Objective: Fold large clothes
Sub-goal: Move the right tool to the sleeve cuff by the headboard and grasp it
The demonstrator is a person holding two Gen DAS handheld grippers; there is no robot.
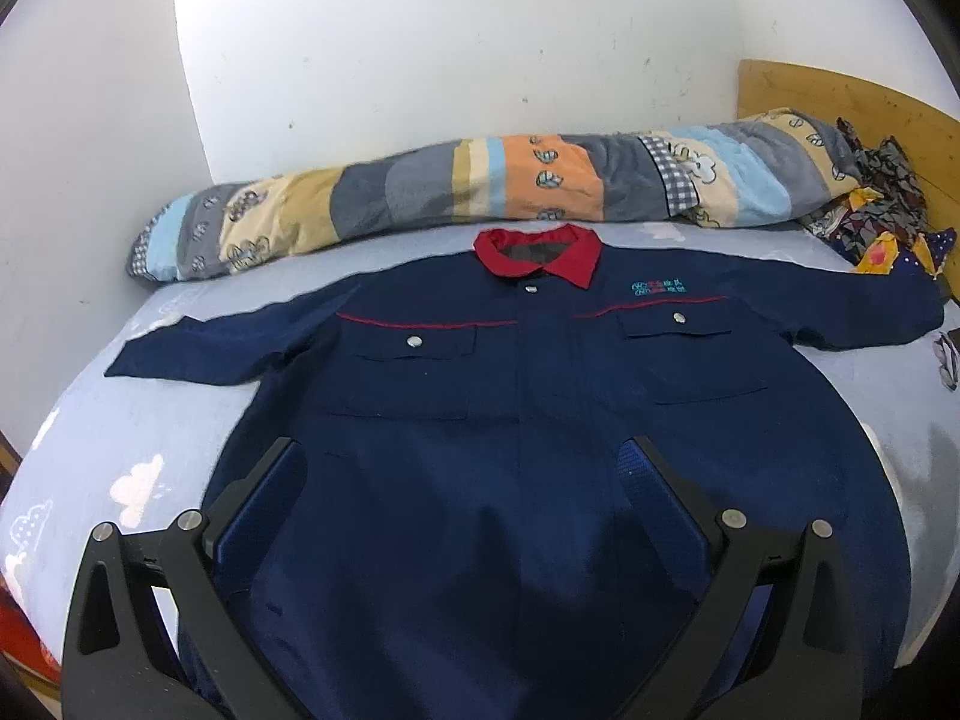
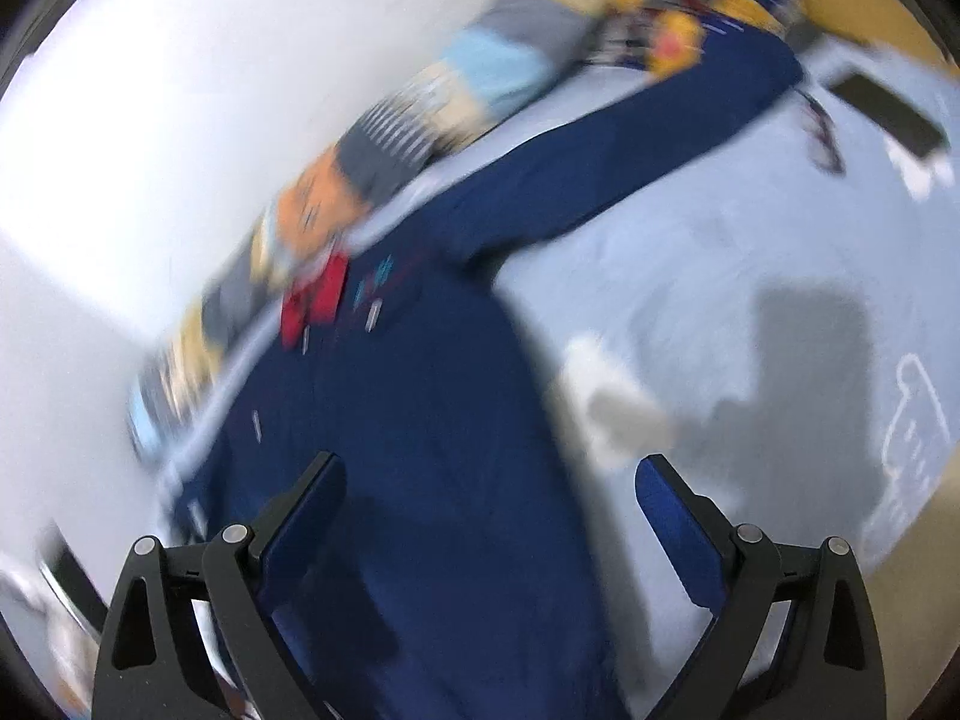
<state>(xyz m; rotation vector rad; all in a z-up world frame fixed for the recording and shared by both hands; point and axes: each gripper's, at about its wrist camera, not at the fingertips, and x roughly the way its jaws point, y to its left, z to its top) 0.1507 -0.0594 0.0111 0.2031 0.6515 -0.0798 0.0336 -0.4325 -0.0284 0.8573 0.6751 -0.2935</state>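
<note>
A large navy work shirt (image 1: pixel 540 420) with a red collar (image 1: pixel 540 255) and two chest pockets lies front up on the bed, both sleeves spread out sideways. My left gripper (image 1: pixel 465 462) hovers open above the shirt's lower front, nothing between its fingers. The right wrist view is blurred by motion. There the same shirt (image 2: pixel 420 420) runs diagonally, its sleeve (image 2: pixel 630 162) stretched toward the upper right. My right gripper (image 2: pixel 489 474) is open over the shirt's right side edge, with its left finger over the cloth and its right finger over the bedsheet.
A light blue bedsheet (image 1: pixel 138 450) with cloud prints covers the bed. A rolled patchwork quilt (image 1: pixel 480 186) lies along the white wall behind the shirt. Patterned cloth (image 1: pixel 882 210) is piled by the wooden headboard (image 1: pixel 840 96). A dark phone-like slab (image 2: pixel 888 111) lies on the sheet.
</note>
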